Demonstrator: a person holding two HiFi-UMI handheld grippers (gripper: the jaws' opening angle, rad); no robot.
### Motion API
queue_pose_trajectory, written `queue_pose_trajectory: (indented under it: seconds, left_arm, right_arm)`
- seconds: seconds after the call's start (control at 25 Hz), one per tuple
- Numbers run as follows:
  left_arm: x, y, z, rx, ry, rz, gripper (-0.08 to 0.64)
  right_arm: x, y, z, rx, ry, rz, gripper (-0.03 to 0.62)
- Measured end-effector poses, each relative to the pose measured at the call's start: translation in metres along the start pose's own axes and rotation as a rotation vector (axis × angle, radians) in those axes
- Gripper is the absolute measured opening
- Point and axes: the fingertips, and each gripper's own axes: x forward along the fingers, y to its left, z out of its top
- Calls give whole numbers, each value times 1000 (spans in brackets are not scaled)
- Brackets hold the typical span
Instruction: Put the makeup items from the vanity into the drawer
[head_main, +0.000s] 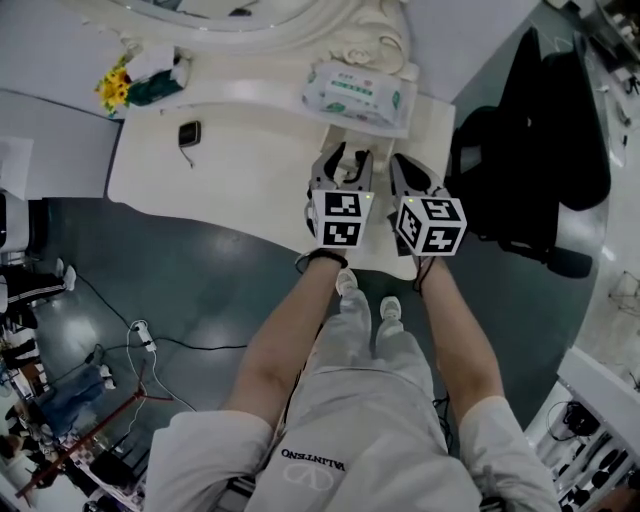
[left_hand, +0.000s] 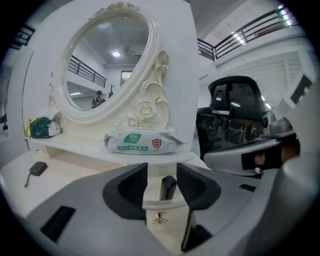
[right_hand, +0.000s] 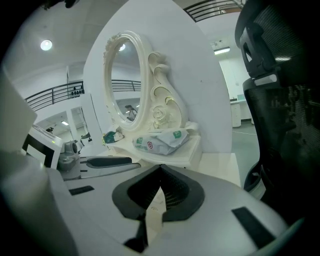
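A small black makeup stick (left_hand: 168, 187) stands upright between the jaws of my left gripper (left_hand: 162, 173), with a gap showing on each side of it, so the gripper is open. Just below the stick is a cream drawer front with a gold knob (left_hand: 160, 218); a dark gap runs along its right side. In the head view the left gripper (head_main: 346, 163) and right gripper (head_main: 405, 172) hover side by side over the front right part of the white vanity (head_main: 240, 170). My right gripper (right_hand: 160, 172) is shut, pads meeting at the tip, a cream edge showing behind them.
A pack of wet wipes (head_main: 358, 95) lies on the shelf under the oval mirror (left_hand: 107, 65). A small black device with a cord (head_main: 189, 133) lies on the left of the vanity, with flowers and a tissue pack (head_main: 140, 80) behind. A black office chair (head_main: 540, 150) stands to the right.
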Motion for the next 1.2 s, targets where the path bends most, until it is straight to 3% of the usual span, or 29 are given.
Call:
queue_pose_trajectory:
  seconds: [0.12,0.36,0.56,1.2]
  left_arm:
    - [-20,1,7,13,-45,4,183]
    - [-72,9,19,29,-117,33,64]
    - [-112,15,30,23,-166,66,5]
    - [-259,10,78,-16,-338,140,3]
  right_arm:
    - [-18,-1,7,-6,-21,2,12]
    - [-67,-2,20,-45,-68,21,12]
    - [-109,-7,23,-67,-91,30,12]
    - [-252,-21,62,-143,-239,43,12]
